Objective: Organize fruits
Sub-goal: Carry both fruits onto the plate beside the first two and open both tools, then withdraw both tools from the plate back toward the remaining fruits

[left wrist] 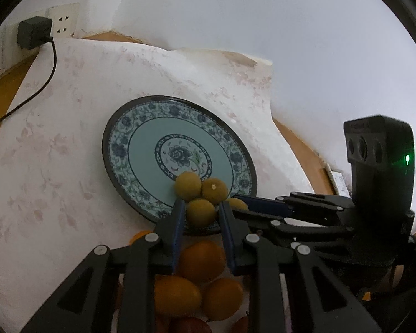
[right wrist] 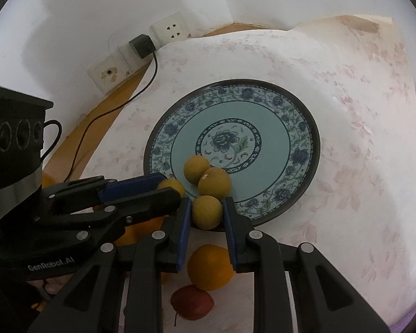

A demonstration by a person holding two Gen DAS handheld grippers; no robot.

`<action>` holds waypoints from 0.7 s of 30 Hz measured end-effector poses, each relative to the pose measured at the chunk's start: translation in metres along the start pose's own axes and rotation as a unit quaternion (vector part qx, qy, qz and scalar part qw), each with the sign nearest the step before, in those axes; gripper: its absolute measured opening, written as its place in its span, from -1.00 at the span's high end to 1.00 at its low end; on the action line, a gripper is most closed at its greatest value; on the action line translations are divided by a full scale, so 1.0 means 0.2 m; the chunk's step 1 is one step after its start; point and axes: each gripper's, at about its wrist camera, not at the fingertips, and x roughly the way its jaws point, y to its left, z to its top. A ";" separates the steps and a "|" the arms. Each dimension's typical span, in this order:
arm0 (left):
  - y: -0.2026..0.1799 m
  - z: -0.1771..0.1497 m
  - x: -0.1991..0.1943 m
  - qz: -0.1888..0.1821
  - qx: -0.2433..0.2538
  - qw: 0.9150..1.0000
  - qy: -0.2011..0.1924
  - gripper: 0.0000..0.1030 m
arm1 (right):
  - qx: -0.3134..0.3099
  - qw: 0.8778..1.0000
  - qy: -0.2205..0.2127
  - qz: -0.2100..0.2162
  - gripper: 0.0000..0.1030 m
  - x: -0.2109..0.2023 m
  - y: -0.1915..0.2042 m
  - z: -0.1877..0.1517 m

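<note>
2 grippers, left gripper [left wrist: 201,213] and right gripper [right wrist: 207,212], each clamping 1 yellow-green fruit [left wrist: 200,211] above the plate rim [right wrist: 314,149], seemingly grouping like beside 2 more [right wrist: 214,183].

Wall sockets [right wrist: 170,31], plugged black adapter [right wrist: 141,45]
</note>
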 end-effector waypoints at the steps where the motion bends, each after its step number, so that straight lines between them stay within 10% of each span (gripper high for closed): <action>1: 0.00 0.00 0.00 0.000 -0.002 1.000 0.000 0.51 | -0.002 1.000 0.000 -0.001 0.52 0.00 0.00 0.00; 21: -0.02 -0.04 -0.09 0.003 -0.023 1.000 -0.013 0.31 | -0.001 1.000 -0.012 0.012 0.21 -0.13 0.01 -0.05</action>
